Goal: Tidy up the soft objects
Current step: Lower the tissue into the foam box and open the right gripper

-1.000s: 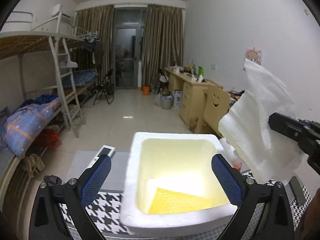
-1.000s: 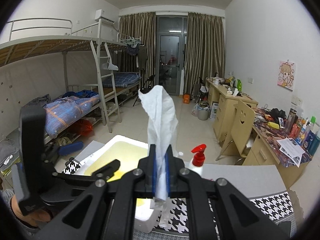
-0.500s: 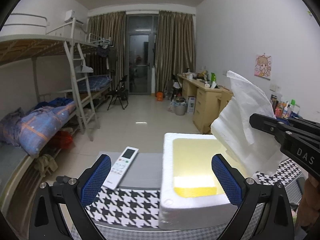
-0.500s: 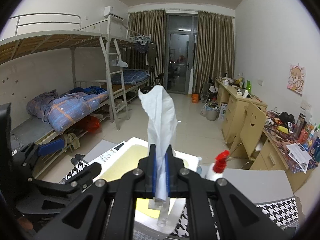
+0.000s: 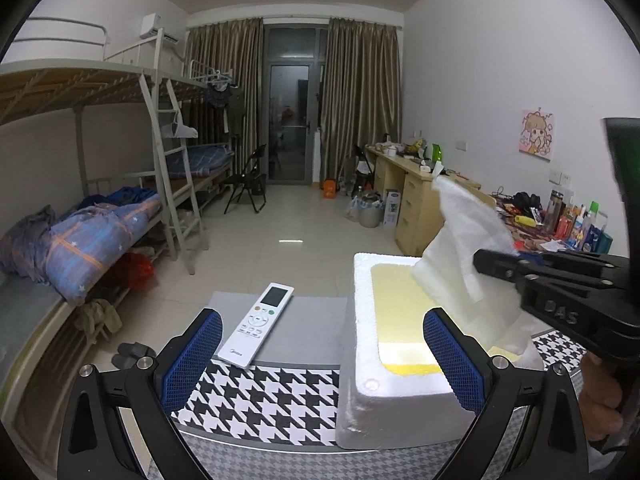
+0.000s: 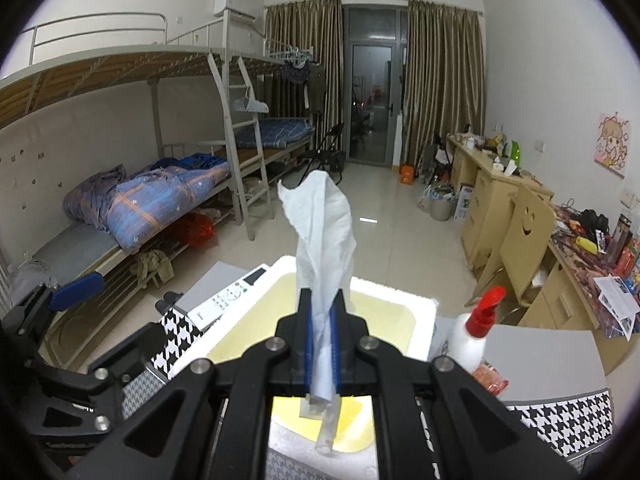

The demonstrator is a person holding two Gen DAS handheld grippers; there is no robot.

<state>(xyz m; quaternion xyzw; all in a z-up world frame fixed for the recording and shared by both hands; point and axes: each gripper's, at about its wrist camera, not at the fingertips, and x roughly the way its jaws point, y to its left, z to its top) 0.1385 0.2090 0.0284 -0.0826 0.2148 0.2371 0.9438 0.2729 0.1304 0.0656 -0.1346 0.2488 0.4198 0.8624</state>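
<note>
My right gripper (image 6: pixel 321 338) is shut on a white cloth (image 6: pixel 323 240) that stands up between its blue pads and hangs a little below them. It holds the cloth over a white foam box (image 6: pixel 420 312) with a yellow inside. In the left wrist view the cloth (image 5: pixel 460 264) hangs over the box (image 5: pixel 362 364), held by the right gripper (image 5: pixel 486 264). A yellow object (image 5: pixel 412 368) lies on the box floor. My left gripper (image 5: pixel 320 360) is open and empty, at the box's left front.
A white remote control (image 5: pixel 258 324) lies on the grey table to the left of the box. A spray bottle with a red top (image 6: pixel 474 330) stands right of the box. A houndstooth mat (image 5: pixel 264 396) covers the table front. Bunk beds stand left, desks right.
The left gripper has moved left, so the box now sits to its right and the remote shows fully. The right gripper with the cloth has come lower over the box.
</note>
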